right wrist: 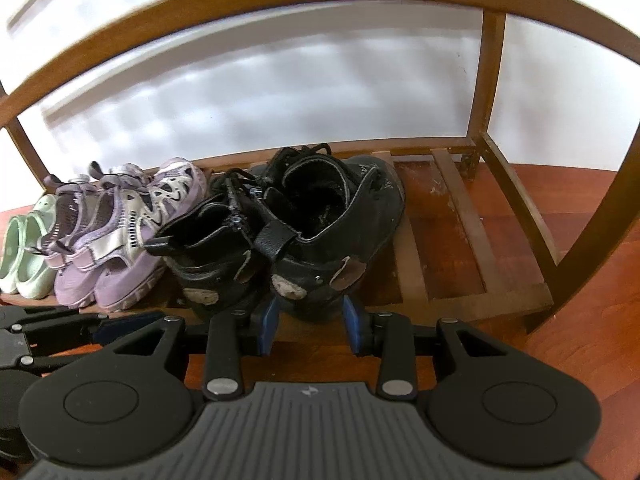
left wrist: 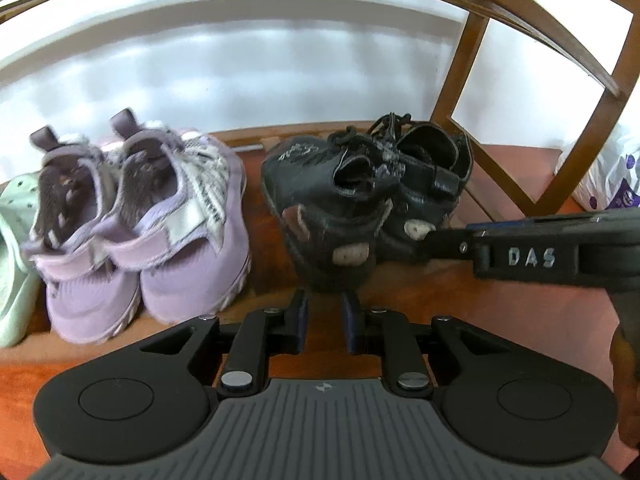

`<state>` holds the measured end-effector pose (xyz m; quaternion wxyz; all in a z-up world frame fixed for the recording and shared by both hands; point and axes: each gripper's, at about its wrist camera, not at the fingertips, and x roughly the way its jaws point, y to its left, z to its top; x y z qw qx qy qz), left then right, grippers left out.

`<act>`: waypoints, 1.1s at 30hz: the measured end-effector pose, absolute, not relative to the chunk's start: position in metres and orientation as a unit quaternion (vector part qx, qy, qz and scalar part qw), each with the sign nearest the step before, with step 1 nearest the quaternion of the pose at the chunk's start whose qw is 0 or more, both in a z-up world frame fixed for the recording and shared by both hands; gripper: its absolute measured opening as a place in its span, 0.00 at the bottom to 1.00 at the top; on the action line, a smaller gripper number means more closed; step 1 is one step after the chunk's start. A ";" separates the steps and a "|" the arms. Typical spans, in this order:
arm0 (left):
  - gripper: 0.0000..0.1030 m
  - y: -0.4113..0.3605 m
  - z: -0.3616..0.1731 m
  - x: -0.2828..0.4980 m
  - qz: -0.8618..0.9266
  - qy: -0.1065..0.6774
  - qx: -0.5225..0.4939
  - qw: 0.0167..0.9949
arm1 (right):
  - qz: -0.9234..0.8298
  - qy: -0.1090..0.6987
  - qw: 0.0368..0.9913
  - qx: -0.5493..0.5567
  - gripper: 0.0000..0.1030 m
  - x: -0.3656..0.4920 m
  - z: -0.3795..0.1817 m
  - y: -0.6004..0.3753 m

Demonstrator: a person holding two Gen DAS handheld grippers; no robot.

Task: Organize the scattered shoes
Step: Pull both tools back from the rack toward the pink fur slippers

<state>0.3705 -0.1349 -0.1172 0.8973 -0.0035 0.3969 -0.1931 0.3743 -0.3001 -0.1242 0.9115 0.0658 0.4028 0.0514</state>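
Two worn black leather shoes stand side by side on the bottom slats of a wooden shoe rack (right wrist: 468, 220). My left gripper (left wrist: 325, 300) is at the heel of the left black shoe (left wrist: 332, 216); its jaws stand slightly apart just behind the heel, and I cannot tell if they touch it. My right gripper (right wrist: 309, 312) has its blue fingers on either side of the right black shoe's (right wrist: 332, 216) heel, about heel width apart. The right gripper also shows in the left wrist view (left wrist: 428, 236), beside the right black shoe (left wrist: 432, 184). A lilac sneaker pair (left wrist: 136, 216) stands to the left.
Pale green clogs (right wrist: 24, 248) stand at the far left of the rack. The rack's slats to the right of the black shoes are bare. A white wall is behind. A patterned plastic bag (left wrist: 616, 176) lies on the red-brown floor (right wrist: 580, 340) past the rack's right frame.
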 end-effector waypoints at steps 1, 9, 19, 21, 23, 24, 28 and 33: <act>0.33 -0.132 -0.116 0.366 -0.191 0.398 -0.003 0.897 | 0.055 0.404 0.911 0.069 0.44 0.371 -0.122 -0.301; 0.45 -0.097 -0.085 0.322 -0.188 0.390 -0.027 0.901 | 0.062 0.396 0.913 0.076 0.57 0.331 -0.096 -0.299; 0.53 -0.060 -0.046 0.244 -0.195 0.376 -0.048 0.904 | 0.055 0.381 0.921 0.065 0.63 0.254 -0.063 -0.280; 0.54 -0.055 -0.042 0.226 -0.195 0.375 -0.051 0.905 | 0.053 0.378 0.922 0.063 0.64 0.237 -0.058 -0.277; 0.55 -0.049 -0.040 0.209 -0.199 0.374 -0.057 0.904 | 0.052 0.376 0.923 0.060 0.67 0.216 -0.052 -0.273; 0.56 -0.046 -0.038 0.198 -0.200 0.373 -0.059 0.904 | 0.050 0.375 0.924 0.060 0.67 0.206 -0.049 -0.272; 0.57 -0.038 -0.036 0.166 -0.208 0.374 -0.060 0.902 | 0.042 0.366 0.928 0.060 0.70 0.160 -0.039 -0.266; 0.58 -0.033 -0.035 0.123 -0.219 0.371 -0.059 0.901 | 0.024 0.361 0.930 0.060 0.73 0.104 -0.031 -0.260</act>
